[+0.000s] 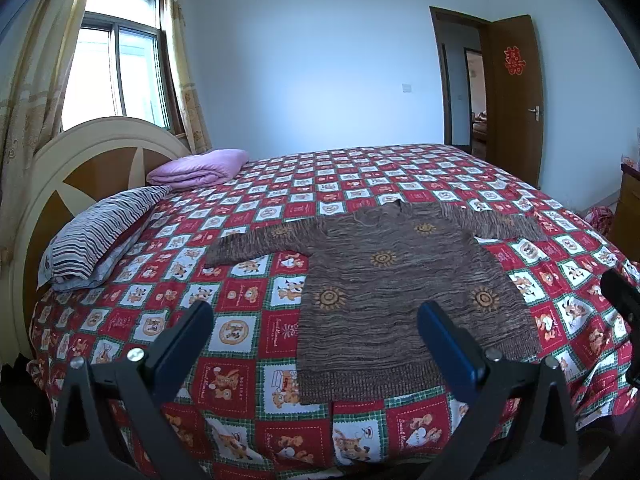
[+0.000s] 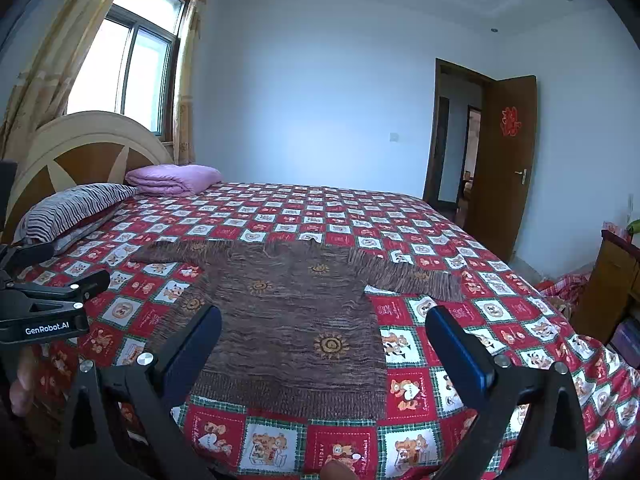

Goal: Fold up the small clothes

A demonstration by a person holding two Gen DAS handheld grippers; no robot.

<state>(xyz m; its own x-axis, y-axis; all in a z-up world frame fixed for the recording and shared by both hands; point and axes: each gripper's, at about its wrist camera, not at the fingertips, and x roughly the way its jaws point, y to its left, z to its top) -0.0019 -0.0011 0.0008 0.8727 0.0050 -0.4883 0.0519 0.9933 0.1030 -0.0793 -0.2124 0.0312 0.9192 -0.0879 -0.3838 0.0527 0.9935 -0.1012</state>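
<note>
A small brown knitted sweater [image 1: 394, 280] with orange sun motifs lies flat on the bed, both sleeves spread out sideways, hem toward me. It also shows in the right wrist view [image 2: 296, 320]. My left gripper [image 1: 316, 316] is open and empty, held above the bed near the sweater's hem and left side. My right gripper [image 2: 324, 320] is open and empty, held above the hem end of the sweater. The left gripper's body [image 2: 44, 308] shows at the left edge of the right wrist view.
The bed has a red, white and green checked cover [image 1: 240, 312]. A striped pillow [image 1: 96, 236] and a folded purple blanket [image 1: 200, 168] lie by the headboard [image 1: 80, 168]. A wooden cabinet [image 2: 612, 280] stands at the right; a door [image 1: 516, 96] is open beyond.
</note>
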